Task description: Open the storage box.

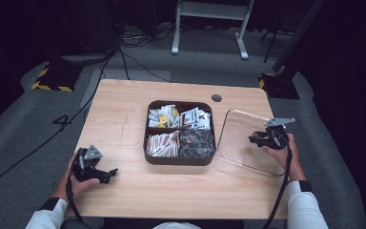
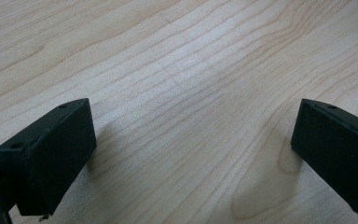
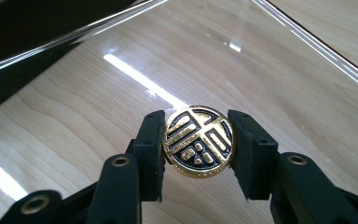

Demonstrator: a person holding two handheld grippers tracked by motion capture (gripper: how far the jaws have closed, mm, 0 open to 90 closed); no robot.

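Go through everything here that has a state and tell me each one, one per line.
Box: uncovered, all four compartments filled.
Lid: off, lying on the table right of the box.
Knob: clamped between the right gripper's jaws.
Right gripper: shut on knob.
Left gripper: open, holding nothing.

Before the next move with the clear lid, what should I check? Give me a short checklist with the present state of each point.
1. Right hand-held gripper shut on the round gold-and-black knob: ok.
2. Knob centred between the jaws: ok.
3. Clear square plastic lid beside the brown four-compartment box, not over it: ok.
4. Left hand-held gripper open and holding nothing, over bare light wooden table: ok.
5. Lid lifted or resting flat: cannot tell.
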